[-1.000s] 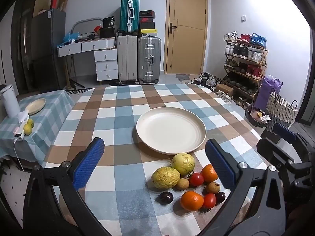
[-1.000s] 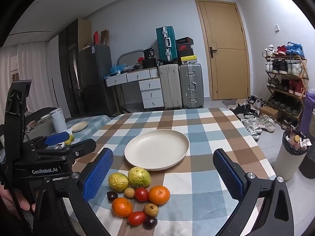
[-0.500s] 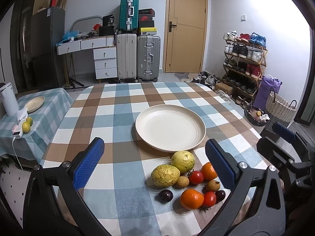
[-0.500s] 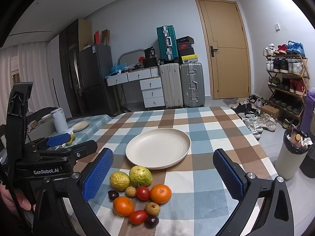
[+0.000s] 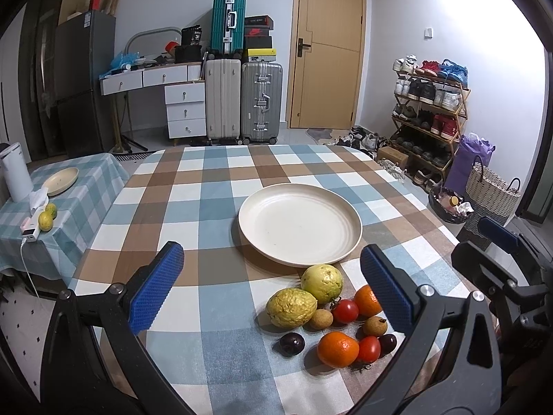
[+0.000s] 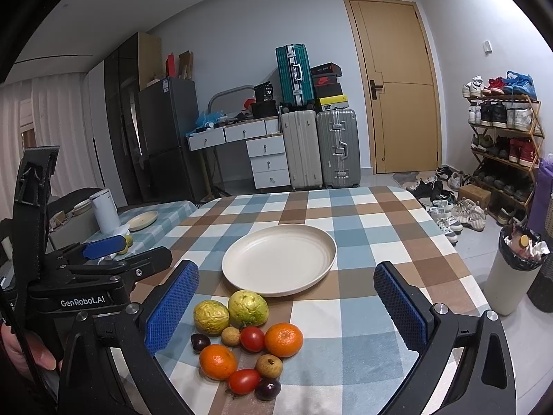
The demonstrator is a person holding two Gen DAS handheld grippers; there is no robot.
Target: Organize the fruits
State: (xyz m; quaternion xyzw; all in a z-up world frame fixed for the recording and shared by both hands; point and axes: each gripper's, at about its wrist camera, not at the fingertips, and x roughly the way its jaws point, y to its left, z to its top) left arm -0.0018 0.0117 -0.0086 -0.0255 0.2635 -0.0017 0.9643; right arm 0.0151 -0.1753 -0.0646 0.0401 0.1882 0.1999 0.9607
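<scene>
A pile of fruit lies on the checked tablecloth in front of a bare cream plate (image 5: pixel 300 223) (image 6: pixel 279 259). It holds two yellow-green guavas (image 5: pixel 322 283) (image 6: pixel 248 309), two oranges (image 5: pixel 337 348) (image 6: pixel 283 339), red tomatoes (image 5: pixel 345 310) (image 6: pixel 252 338), small brown longans (image 6: pixel 269 365) and dark plums (image 5: pixel 292 343). My left gripper (image 5: pixel 273 287) hovers open above the table, the pile near its right finger. My right gripper (image 6: pixel 285 314) is open too, with the pile between its fingers but below them. Neither holds anything.
A low side table (image 5: pixel 86 180) on the left carries a small plate, a white kettle (image 5: pixel 15 173) and two lemons. Suitcases (image 5: pixel 242 100), drawers and a door stand behind. A shoe rack (image 5: pixel 428 117) and a bin (image 6: pixel 511 269) are at the right.
Both cameras have drifted slightly; the fruit pile and plate sit a little lower in the right wrist view. Nothing on the table has moved and both grippers stayed open.
</scene>
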